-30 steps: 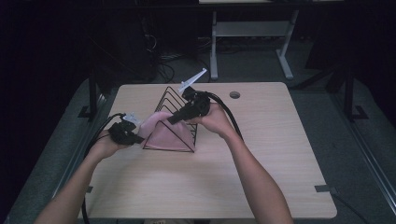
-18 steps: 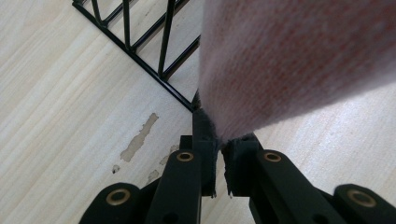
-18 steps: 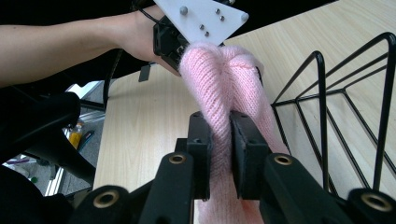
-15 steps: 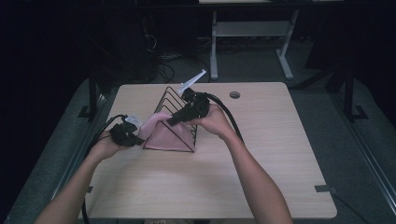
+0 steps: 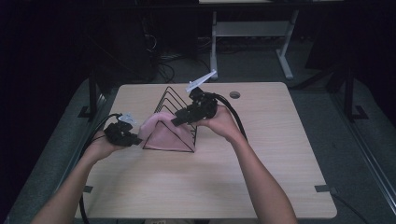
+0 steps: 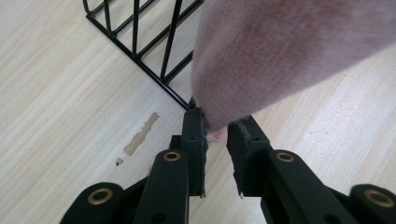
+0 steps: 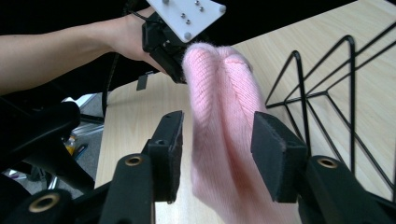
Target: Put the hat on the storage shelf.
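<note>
Left tongs point(image 6: 216, 135) pinching pink hat point(image 6: 289, 56), wire rack point(image 5: 175, 105)

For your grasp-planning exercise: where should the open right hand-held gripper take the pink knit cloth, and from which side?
Grip the raised folded ridge of the pink knit cloth, coming from above the wire rack, right hand-held gripper astride it: the fold is narrow and already stretched from the left hand-held gripper.
</note>
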Demonstrator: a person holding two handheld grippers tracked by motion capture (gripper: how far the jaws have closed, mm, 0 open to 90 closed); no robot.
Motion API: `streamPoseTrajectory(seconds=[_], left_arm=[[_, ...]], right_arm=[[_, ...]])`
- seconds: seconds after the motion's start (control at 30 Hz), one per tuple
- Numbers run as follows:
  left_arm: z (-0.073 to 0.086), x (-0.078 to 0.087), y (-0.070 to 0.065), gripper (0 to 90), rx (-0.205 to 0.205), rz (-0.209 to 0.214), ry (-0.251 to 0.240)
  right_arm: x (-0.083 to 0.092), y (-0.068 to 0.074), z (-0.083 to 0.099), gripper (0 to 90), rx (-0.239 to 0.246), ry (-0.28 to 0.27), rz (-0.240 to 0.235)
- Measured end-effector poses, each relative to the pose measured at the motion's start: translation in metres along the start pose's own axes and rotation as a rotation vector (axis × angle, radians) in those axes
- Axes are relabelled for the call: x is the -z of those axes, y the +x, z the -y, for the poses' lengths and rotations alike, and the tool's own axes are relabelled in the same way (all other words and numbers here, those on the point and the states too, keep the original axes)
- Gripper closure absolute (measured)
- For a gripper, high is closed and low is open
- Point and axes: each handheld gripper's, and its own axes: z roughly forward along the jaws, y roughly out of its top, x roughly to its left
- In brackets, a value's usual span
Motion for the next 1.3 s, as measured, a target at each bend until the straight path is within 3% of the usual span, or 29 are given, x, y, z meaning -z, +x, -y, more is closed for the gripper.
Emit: streamPoseTrajectory(seconds=[0.2,0.63,1.3], left_arm=[[0.001,0.007,-0.003,70.9,0.009,0.006,-0.025],[0.007,0.019,-0.005,58.5,0.041,0.023,-0.060],[0.026,0.024,-0.009,42.6,0.084,0.032,-0.087]], right_arm=[[0.015,-0.001,0.009,47.7,-0.008,0.000,0.046],[0.048,-0.007,0.039,37.1,-0.095,-0.010,0.106],[0.091,-0.009,0.094,32.1,-0.179,-0.024,0.211]])
